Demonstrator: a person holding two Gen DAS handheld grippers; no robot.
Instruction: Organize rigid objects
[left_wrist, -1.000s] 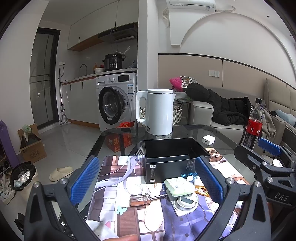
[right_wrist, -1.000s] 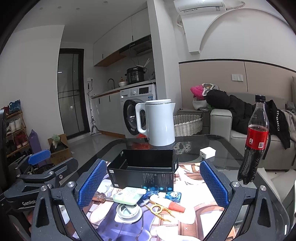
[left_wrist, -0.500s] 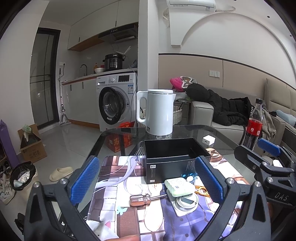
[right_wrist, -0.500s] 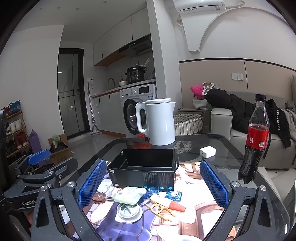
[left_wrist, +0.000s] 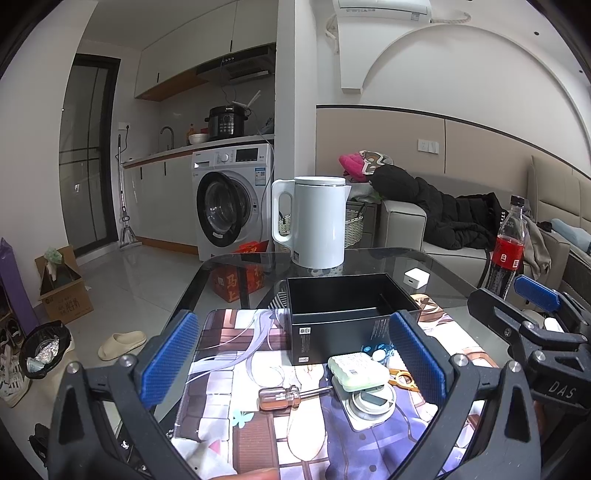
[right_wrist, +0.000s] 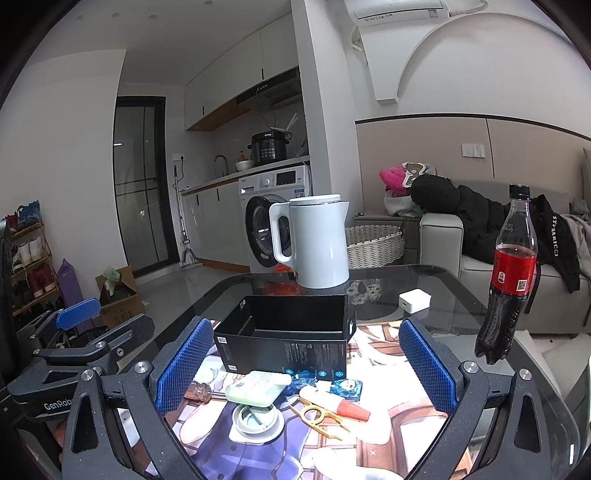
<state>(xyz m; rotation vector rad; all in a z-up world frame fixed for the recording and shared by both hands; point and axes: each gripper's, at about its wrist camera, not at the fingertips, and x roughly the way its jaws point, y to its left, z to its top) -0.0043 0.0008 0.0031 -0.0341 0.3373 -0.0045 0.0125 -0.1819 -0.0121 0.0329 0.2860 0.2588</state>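
An open black box (left_wrist: 347, 314) (right_wrist: 288, 343) stands on a printed mat (left_wrist: 236, 354) on the glass table. In front of it lie a pale green case (left_wrist: 356, 371) (right_wrist: 256, 384) resting on a round white dish (left_wrist: 371, 402) (right_wrist: 256, 421), a clear-handled screwdriver (left_wrist: 280, 397) (right_wrist: 199, 391), a yellow plastic tool (right_wrist: 319, 415) and a white tube with an orange cap (right_wrist: 340, 402). My left gripper (left_wrist: 291, 362) is open and empty, hovering before the items. My right gripper (right_wrist: 303, 369) is open and empty, to the right of the left one.
A white kettle (left_wrist: 317, 221) stands behind the box. A cola bottle (right_wrist: 509, 273) stands at the table's right edge, a small white cube (right_wrist: 413, 297) near it. The glass table edge (left_wrist: 188, 291) curves at left. A sofa with clothes lies beyond.
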